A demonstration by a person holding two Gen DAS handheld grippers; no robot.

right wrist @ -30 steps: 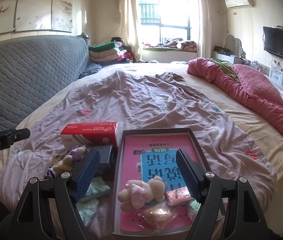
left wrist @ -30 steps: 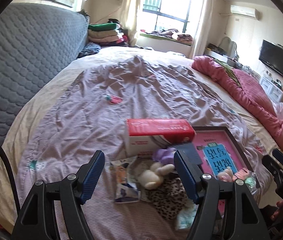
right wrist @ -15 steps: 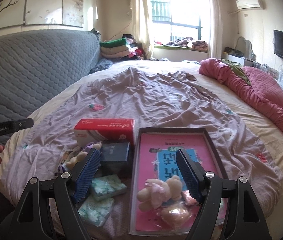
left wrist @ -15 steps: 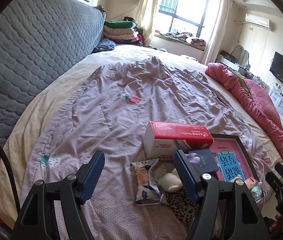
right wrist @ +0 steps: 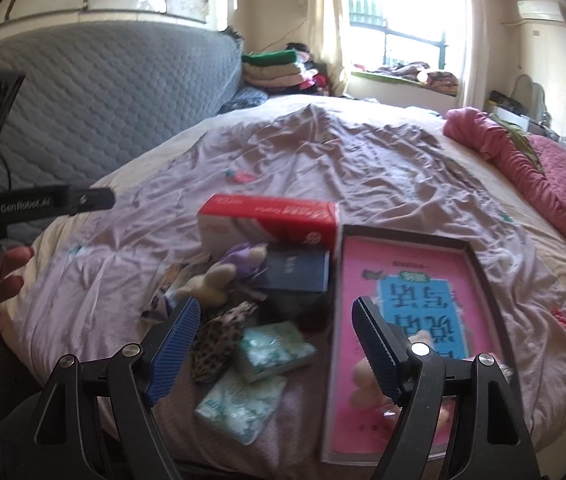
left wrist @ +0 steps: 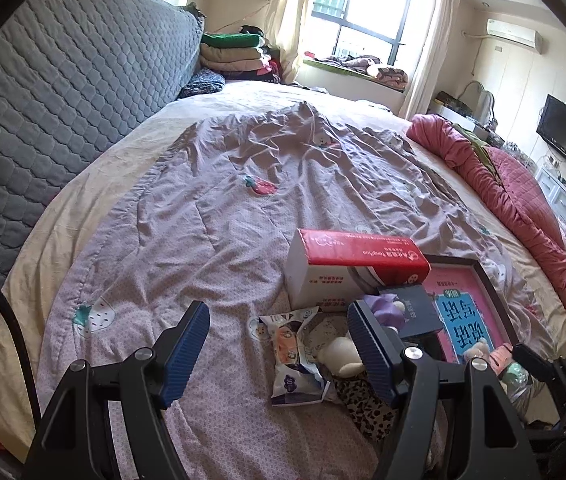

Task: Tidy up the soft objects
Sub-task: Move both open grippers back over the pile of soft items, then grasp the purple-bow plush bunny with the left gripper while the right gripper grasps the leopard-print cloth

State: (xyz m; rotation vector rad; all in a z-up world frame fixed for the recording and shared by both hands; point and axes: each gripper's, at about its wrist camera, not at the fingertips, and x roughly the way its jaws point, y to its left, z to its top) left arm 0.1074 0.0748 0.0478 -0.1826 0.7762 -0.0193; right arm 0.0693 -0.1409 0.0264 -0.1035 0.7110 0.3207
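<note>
A pile of soft things lies on the lilac bedspread: a cream plush [left wrist: 339, 358], a purple plush [left wrist: 385, 310], a leopard-print pouch [left wrist: 363, 404] and a crinkled wipe packet [left wrist: 291, 356]. My left gripper [left wrist: 279, 354] hovers open above the packet, holding nothing. In the right wrist view, two pale green tissue packs [right wrist: 275, 346] lie by the leopard pouch [right wrist: 219, 340]. My right gripper [right wrist: 275, 350] is open over them and holds nothing. A pink plush [right wrist: 367, 384] sits in the dark-rimmed tray [right wrist: 403, 238], half hidden behind the right finger.
A red-and-white tissue box [left wrist: 347, 268] and a dark blue box [left wrist: 419, 312] stand behind the pile. A pink book lines the tray. A rolled pink quilt [left wrist: 515, 200] runs along the bed's right side, with a grey quilted headboard [left wrist: 43, 100] on the left.
My right gripper has swung left and down, from over the tray to over the green tissue packs. My left gripper has drifted left, so the pile now sits by its right finger.
</note>
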